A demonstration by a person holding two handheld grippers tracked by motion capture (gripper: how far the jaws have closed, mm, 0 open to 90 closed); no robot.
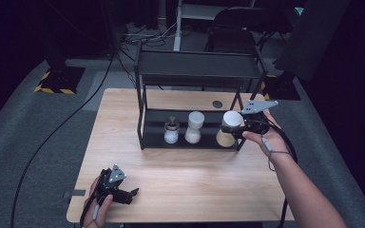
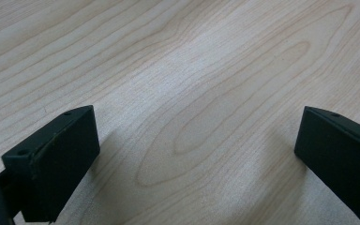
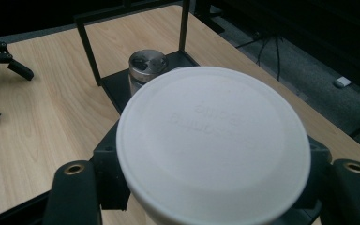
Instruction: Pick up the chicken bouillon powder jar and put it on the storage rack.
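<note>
The right gripper [image 1: 235,129] is clamped on the white-lidded jar [image 1: 228,128] at the rack's [image 1: 145,137] right end. It's probably rigid and slick, so gripping under the lid looks safest. The left gripper [image 1: 126,194] sits open near the table's [image 1: 195,180] front-left corner.

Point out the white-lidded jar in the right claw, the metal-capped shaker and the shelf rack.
White-lidded jar [image 3: 213,140]: right gripper view, centre of lid.
Metal-capped shaker [image 1: 171,131]: high view, its body.
Shelf rack [image 1: 197,64]: high view, top shelf.
</note>
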